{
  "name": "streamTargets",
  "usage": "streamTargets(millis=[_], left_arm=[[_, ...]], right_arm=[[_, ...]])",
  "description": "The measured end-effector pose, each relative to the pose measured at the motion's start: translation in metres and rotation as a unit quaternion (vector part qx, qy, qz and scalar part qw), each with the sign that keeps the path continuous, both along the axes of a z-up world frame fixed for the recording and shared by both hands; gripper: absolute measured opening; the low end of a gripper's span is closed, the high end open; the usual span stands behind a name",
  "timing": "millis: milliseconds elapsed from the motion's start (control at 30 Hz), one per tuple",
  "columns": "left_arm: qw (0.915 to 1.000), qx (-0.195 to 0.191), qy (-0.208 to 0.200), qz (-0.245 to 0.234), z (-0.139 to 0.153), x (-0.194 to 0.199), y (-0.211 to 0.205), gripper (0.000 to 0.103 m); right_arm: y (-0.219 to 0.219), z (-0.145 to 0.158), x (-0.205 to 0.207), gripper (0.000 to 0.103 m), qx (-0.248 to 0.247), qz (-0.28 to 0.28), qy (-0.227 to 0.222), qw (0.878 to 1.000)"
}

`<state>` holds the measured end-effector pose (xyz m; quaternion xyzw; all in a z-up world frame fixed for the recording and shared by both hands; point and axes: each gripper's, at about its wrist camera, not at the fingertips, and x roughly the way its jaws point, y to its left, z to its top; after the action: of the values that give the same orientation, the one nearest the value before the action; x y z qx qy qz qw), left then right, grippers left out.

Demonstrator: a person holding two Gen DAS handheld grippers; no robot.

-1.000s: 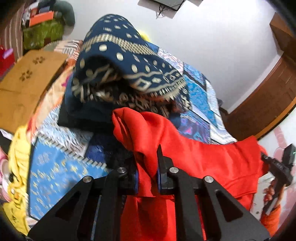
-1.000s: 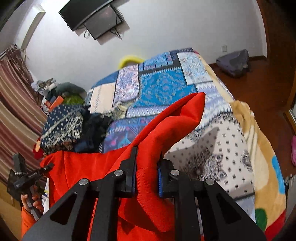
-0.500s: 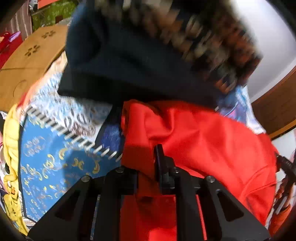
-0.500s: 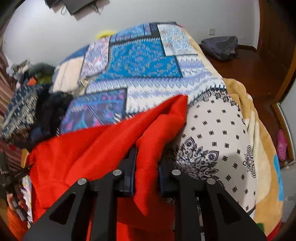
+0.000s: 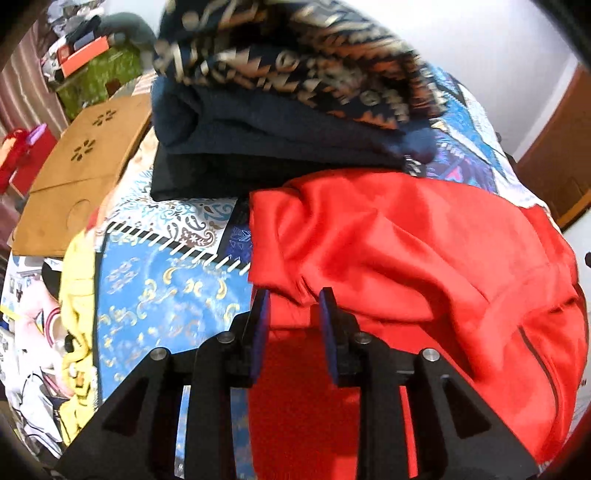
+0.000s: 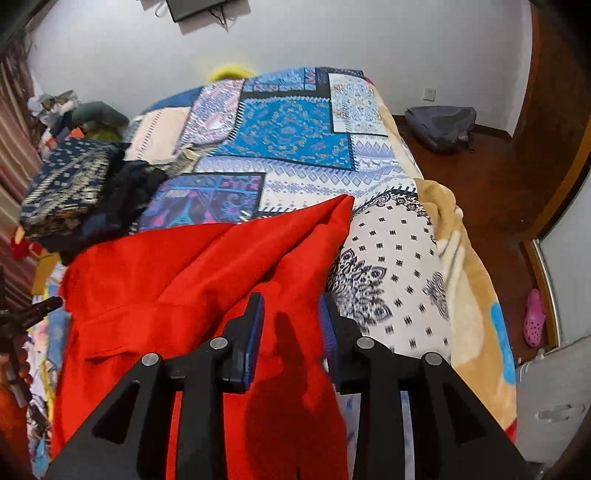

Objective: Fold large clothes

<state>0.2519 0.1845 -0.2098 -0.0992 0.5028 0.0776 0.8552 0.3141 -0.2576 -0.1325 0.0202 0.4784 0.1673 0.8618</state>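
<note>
Right view alone: backpack (image 6: 439, 125), pink shoe (image 6: 535, 322).

One red garment (image 5: 424, 258), spread on one bed with one patchwork cover (image 6: 291, 129). One stack of folded dark clothes (image 5: 280, 110): three layers countable, patterned on top. One yellow cloth (image 5: 79, 295) at the bed's edge. One brown cardboard box (image 5: 81, 177). One green box (image 5: 96, 74). One grey bag (image 6: 441, 125) on the floor. One pink shoe (image 6: 534, 322). One wall screen (image 6: 195, 8). Two claws: left claw (image 5: 294, 301), right claw (image 6: 291, 304).
</note>
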Motion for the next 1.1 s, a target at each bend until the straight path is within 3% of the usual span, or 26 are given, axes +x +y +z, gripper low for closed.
streamTargets(millis=[67,133,233,300,400,533,800,900,1000,1067,1100], left_arm=[[1.0000,0.002,-0.007,-0.002,0.010,-0.012,-0.004,0.039],[0.9998,0.006,-0.016,-0.005,0.020,-0.018,-0.004,0.045],[0.9993,0.017,-0.030,-0.013,0.036,-0.036,-0.011,0.055],[0.9991,0.023,-0.034,-0.013,0.041,-0.041,-0.018,0.072],[0.9991,0.028,-0.031,-0.009,0.043,-0.053,-0.020,0.082],[0.9997,0.021,-0.010,-0.003,0.032,-0.070,-0.015,0.083],[0.9957,-0.065,0.064,0.016,-0.028,-0.104,-0.005,0.083],[0.9886,-0.125,0.082,0.019,-0.049,-0.115,-0.002,0.083],[0.9744,-0.200,0.102,0.018,-0.069,-0.119,-0.004,0.081],[0.9721,-0.213,0.094,0.023,-0.072,-0.121,-0.006,0.081],[0.9713,-0.220,0.088,0.022,-0.071,-0.121,-0.008,0.076]], right_arm=[[-0.002,0.007,-0.008,0.046,0.000,0.000,-0.007,1.000],[-0.005,0.016,-0.021,0.053,0.001,-0.001,-0.023,1.000],[-0.007,0.024,-0.035,0.055,0.003,0.000,-0.032,0.999],[-0.008,0.024,-0.044,0.060,-0.002,0.005,-0.029,1.000],[-0.008,0.021,-0.057,0.064,-0.022,0.025,-0.025,0.999],[-0.010,0.010,-0.074,0.064,-0.041,0.030,-0.012,0.999],[-0.024,-0.019,-0.105,0.064,-0.046,0.028,0.009,0.999],[-0.032,-0.031,-0.110,0.064,-0.029,0.017,0.026,0.999],[-0.039,-0.045,-0.108,0.064,-0.003,0.002,0.056,0.998],[-0.043,-0.050,-0.105,0.064,0.021,-0.014,0.064,0.998],[-0.044,-0.051,-0.106,0.064,0.033,-0.020,0.064,0.997]])
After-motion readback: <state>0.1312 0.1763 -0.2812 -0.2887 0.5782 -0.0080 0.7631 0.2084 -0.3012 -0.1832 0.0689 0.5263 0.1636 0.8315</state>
